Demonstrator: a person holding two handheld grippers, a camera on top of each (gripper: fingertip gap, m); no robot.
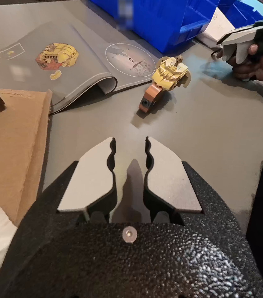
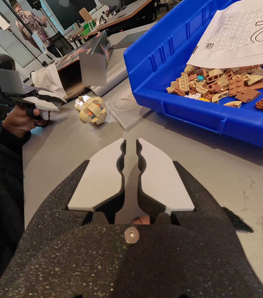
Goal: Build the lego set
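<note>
You are holding the left gripper (image 1: 130, 141) apart and empty over the counter (image 1: 208, 145), the brick model (image 1: 164, 80) lying farther off. Your right gripper (image 2: 131, 141) is hanging narrowly parted, gripping nothing, near the blue bin (image 2: 192, 103).

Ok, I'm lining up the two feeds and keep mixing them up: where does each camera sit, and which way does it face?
Left wrist view: on the left gripper, jaws apart with nothing between them, facing the tan and brown toy-brick model and open grey instruction booklet; the right gripper and hand show upper right.
Right wrist view: on the right gripper, nothing between its jaws, facing the model and blue plastic bin of loose bricks; the left gripper shows at left.
Shared: model, booklet, bin, grey table.
</note>
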